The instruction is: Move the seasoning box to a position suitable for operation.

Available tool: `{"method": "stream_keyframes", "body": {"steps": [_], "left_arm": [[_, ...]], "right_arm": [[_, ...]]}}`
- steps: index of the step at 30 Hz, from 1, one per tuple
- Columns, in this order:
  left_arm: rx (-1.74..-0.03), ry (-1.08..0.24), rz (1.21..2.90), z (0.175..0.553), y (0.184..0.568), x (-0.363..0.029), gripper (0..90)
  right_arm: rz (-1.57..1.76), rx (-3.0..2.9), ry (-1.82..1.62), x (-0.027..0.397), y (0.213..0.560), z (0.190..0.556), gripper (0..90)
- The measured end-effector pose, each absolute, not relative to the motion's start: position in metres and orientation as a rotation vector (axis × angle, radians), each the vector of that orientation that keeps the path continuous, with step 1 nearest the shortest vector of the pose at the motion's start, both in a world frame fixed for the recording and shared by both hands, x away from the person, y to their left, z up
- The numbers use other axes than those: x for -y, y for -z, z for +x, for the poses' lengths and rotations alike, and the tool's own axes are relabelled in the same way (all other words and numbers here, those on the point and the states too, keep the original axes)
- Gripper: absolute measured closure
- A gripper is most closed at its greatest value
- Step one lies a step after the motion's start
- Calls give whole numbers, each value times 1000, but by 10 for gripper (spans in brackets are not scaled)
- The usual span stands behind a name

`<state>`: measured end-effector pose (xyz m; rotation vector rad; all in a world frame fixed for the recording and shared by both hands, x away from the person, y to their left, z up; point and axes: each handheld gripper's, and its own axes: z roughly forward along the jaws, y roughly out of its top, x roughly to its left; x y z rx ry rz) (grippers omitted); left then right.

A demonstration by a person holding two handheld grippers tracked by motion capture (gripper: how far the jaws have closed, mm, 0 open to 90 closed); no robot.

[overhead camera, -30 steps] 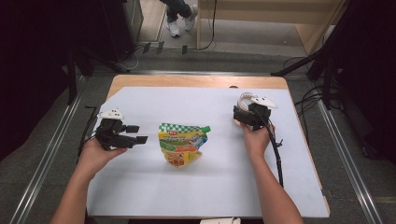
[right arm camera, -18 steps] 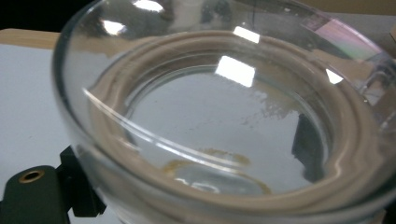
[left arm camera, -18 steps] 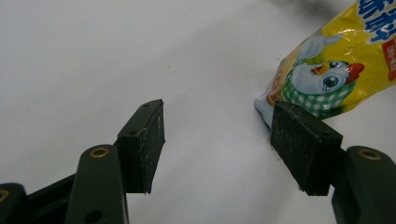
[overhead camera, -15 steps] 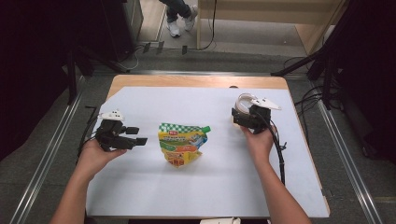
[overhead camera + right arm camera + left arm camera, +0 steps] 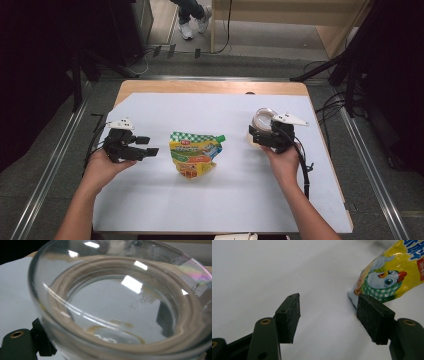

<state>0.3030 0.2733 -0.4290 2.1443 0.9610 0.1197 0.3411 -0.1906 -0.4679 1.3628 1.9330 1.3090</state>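
A yellow and green spouted pouch (image 5: 194, 156) lies flat on the white sheet at the middle of the table. My left gripper (image 5: 150, 145) hovers to its left, pointing at it with jaws open and nothing between them. In the left gripper view the gripper (image 5: 329, 315) frames bare sheet, and the pouch's corner (image 5: 387, 275) lies just beyond the right pad. My right gripper (image 5: 260, 134) is shut on a clear glass bowl (image 5: 262, 120) at the right. In the right gripper view the bowl (image 5: 120, 302) looms close, one pad (image 5: 163, 317) showing through the glass.
The white sheet (image 5: 225, 210) covers most of the wooden table (image 5: 210, 86). Metal rails run along both sides of it. Cables trail on the floor at the right, and a person's feet (image 5: 192, 25) stand beyond the far edge.
My right gripper, with the glass bowl in it, has shifted a little toward the near side of the table. The left gripper and the pouch have stayed put.
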Motion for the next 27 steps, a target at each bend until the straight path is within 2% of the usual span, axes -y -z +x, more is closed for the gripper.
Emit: {"method": "stream_keyframes", "body": {"steps": [15,27], "left_arm": [[-955,-124,2144,302,427,-274,365],[-949,-118,2139,303,426,-272,374]], "right_arm": [[1325,-1994,-1346,197,465,289,123],[1304,-2064,-1315,190,472,262,124]]}}
